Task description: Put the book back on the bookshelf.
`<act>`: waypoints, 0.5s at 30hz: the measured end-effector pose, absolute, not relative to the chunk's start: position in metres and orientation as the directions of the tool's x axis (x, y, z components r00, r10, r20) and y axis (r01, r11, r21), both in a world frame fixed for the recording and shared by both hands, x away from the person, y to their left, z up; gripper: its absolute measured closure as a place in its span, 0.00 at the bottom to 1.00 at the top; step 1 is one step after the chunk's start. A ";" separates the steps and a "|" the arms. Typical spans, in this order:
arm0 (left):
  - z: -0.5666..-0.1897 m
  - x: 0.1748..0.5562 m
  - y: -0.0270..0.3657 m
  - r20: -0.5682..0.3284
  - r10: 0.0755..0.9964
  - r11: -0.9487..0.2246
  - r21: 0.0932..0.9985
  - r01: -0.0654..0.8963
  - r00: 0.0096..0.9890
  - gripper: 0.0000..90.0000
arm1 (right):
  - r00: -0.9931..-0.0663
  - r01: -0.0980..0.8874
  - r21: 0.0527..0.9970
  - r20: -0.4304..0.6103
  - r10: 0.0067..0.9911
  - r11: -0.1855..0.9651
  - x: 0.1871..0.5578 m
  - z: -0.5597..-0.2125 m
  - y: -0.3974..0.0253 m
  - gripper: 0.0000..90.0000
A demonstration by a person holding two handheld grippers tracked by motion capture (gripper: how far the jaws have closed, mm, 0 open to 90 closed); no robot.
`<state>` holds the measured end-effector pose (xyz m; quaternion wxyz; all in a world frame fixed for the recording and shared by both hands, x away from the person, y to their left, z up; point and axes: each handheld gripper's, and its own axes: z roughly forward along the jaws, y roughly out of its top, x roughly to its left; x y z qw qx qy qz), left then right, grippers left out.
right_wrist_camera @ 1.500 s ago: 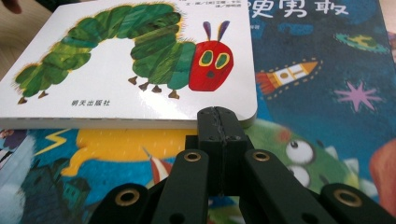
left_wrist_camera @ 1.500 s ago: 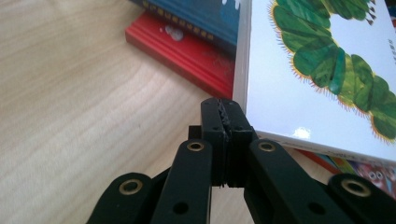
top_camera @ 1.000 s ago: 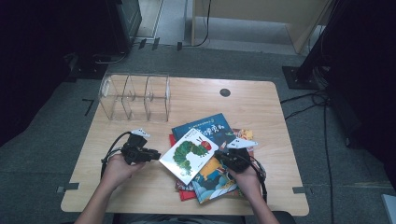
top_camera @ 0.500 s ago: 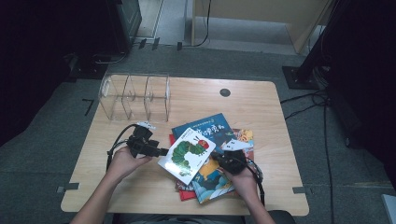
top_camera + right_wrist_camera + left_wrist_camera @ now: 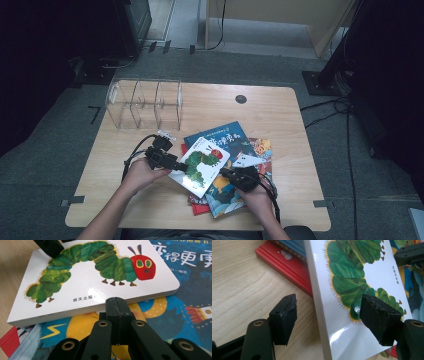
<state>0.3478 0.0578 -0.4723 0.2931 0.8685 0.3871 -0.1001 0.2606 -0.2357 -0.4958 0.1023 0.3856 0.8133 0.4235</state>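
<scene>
Left hand-held gripper [image 5: 186,168]: jaws spread wide, straddling the near left edge of the caterpillar book [image 5: 201,164]. In the left gripper view one pad sits over the bare worktop [image 5: 242,272] beside the book's edge, the other hangs over the white cover at the green caterpillar's tail; whether either pad touches the book cannot be told. The person's left hand [image 5: 142,174] holds the tool, its black cable looping over the worktop behind it.

Right hand-held gripper [image 5: 116,306]: jaws pressed together, nothing between them, tips right at the book's near edge, resting over the cover of the colourful book [image 5: 160,312] beneath. In the high view it lies at the right edge of the white book, in the person's right hand [image 5: 255,197].

Caterpillar book: white board book, green caterpillar with red head, lying flat and askew on top of the stack, toward the front centre of the worktop.

Stack beneath: a blue book [image 5: 220,137] with white characters sticking out at the far side; the colourful book with yellow and blue artwork at the right and front; a red book [image 5: 287,268] at the bottom, its edge showing left of the white book.

Clear divided rack [image 5: 145,102]: stands at the worktop's far left, well apart from the stack.
</scene>
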 end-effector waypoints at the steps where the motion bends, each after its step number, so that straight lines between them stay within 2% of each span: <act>1: -0.473 0.349 0.057 -0.415 0.613 -0.521 0.427 0.739 0.672 0.33 | -0.678 0.548 0.764 0.168 0.716 0.340 0.262 -0.495 -0.234 1.00; 7: -0.477 0.350 0.053 -0.447 0.595 -0.532 0.404 0.744 0.668 0.32 | -0.677 0.551 0.762 0.169 0.717 0.340 0.266 -0.495 -0.228 1.00; 9: -0.478 0.350 0.050 -0.444 0.604 -0.533 0.392 0.750 0.662 0.28 | -0.684 0.548 0.762 0.169 0.710 0.346 0.269 -0.495 -0.223 1.00; 12: -0.480 0.352 0.051 -0.483 0.617 -0.513 0.352 0.783 0.621 0.28 | -0.682 0.552 0.760 0.174 0.711 0.343 0.270 -0.495 -0.220 1.00; 15: -0.476 0.351 0.051 -0.470 0.633 -0.515 0.337 0.788 0.615 0.28 | -0.681 0.552 0.761 0.176 0.711 0.340 0.272 -0.495 -0.217 1.00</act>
